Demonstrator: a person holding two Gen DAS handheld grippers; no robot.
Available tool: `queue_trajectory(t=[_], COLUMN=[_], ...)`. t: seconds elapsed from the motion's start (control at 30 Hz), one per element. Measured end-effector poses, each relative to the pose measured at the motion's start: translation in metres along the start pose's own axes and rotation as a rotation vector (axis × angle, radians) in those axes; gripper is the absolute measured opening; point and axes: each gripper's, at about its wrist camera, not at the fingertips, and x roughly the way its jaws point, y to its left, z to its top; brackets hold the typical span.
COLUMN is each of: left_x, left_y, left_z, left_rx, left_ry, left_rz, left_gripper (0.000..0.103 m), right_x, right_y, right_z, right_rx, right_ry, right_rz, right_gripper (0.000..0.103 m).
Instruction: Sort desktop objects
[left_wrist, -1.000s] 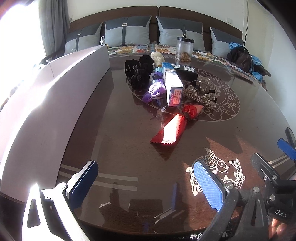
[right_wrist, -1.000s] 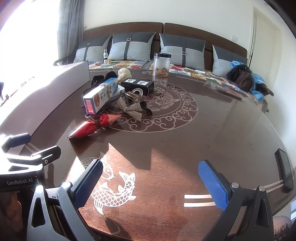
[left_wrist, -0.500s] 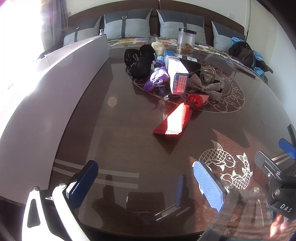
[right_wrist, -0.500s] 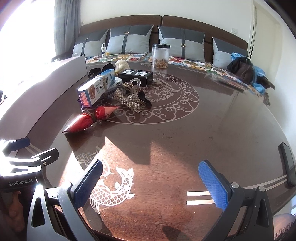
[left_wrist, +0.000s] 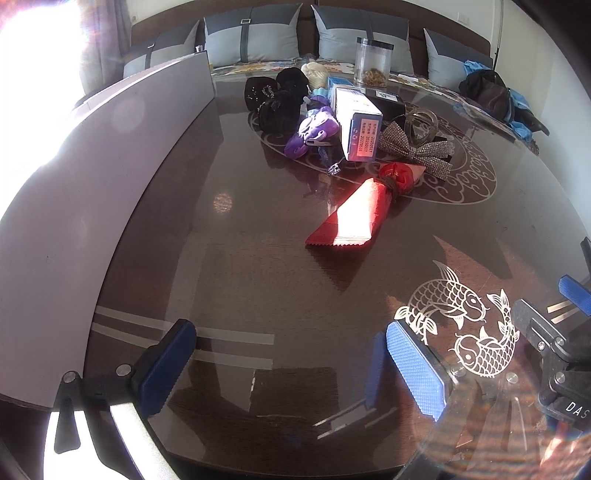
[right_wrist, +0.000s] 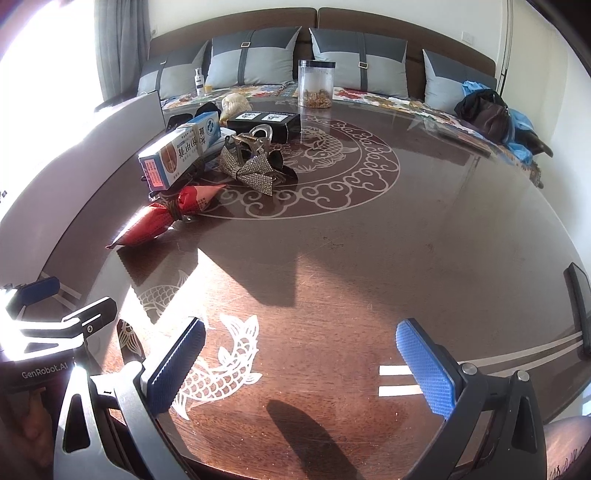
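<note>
A pile of objects lies at the table's middle. A red packet (left_wrist: 354, 212) tied with a band lies nearest, also in the right wrist view (right_wrist: 162, 218). Behind it are a sparkly bow (left_wrist: 413, 147), a white-blue box (left_wrist: 356, 123), a purple item (left_wrist: 314, 134), black hair ties (left_wrist: 277, 99) and a black box (right_wrist: 264, 122). My left gripper (left_wrist: 295, 365) is open and empty above the near table edge. My right gripper (right_wrist: 299, 365) is open and empty over the fish inlay, to the right of the left one.
A long grey bin wall (left_wrist: 92, 177) runs along the table's left side. A clear jar (right_wrist: 316, 83) stands at the far edge. A dark phone (right_wrist: 580, 306) lies at the right edge. A cushioned bench (right_wrist: 258, 55) is beyond the table.
Both grippers have moved forward and slightly higher toward the pile, so the objects appear larger. Both stay open and empty.
</note>
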Motion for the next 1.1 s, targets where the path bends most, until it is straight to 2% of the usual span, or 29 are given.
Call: queue_trajectory(t=[1.1], left_x=[0.003], left_y=[0.0], left_z=[0.004], left_rx=[0.021], left_ry=[-0.002], left_rz=[-0.027], left_gripper=[0.103], right_x=[0.015], right_y=[0.004], right_z=[-0.007], right_rx=[-0.018], right_ry=[0.063], right_rz=[0.005], right_gripper=[0.103])
